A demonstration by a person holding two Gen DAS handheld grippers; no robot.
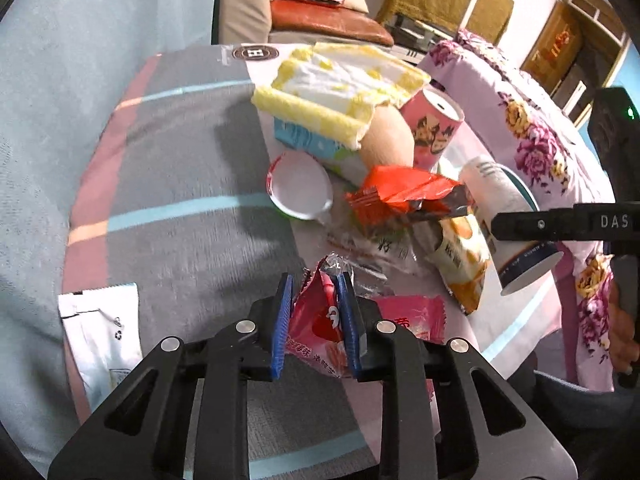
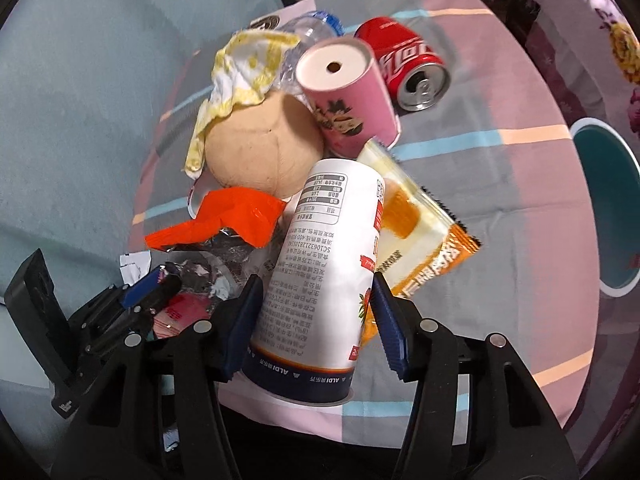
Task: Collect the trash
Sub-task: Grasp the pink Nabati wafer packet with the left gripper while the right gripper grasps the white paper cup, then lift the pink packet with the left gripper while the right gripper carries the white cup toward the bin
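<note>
The landmark here is the tan coconut [image 2: 262, 148] in the middle of the litter on the tabletop [image 2: 500, 184], which is covered with a striped grey, pink and blue cloth. The right gripper [image 2: 316, 320] has its blue pads against both sides of a white paper cup [image 2: 320, 264], which lies on its side just in front of the coconut with its dark-banded rim toward the camera; the grip is of middling width, set by the cup. The left gripper [image 1: 316, 320] is closed narrowly on a crumpled pink wrapper [image 1: 320, 324], pinched between its pads in front of the coconut and to its left as the right wrist view shows it. An orange-red foil wrapper [image 2: 228, 216] lies touching the coconut's near side, and a yellow-and-orange snack bag [image 2: 416, 232] lies to its right, partly under the cup. A pink cylinder tin [image 2: 348, 96] leans against the coconut's far right side, with a red soda can [image 2: 404, 68] on its side just beyond it. A yellow-and-white cloth [image 2: 236, 76] drapes over the coconut's far left side, beside a crushed clear bottle [image 2: 308, 32]. A teal bin [image 2: 608, 204] stands well apart to the right, off the tabletop's edge.
</note>
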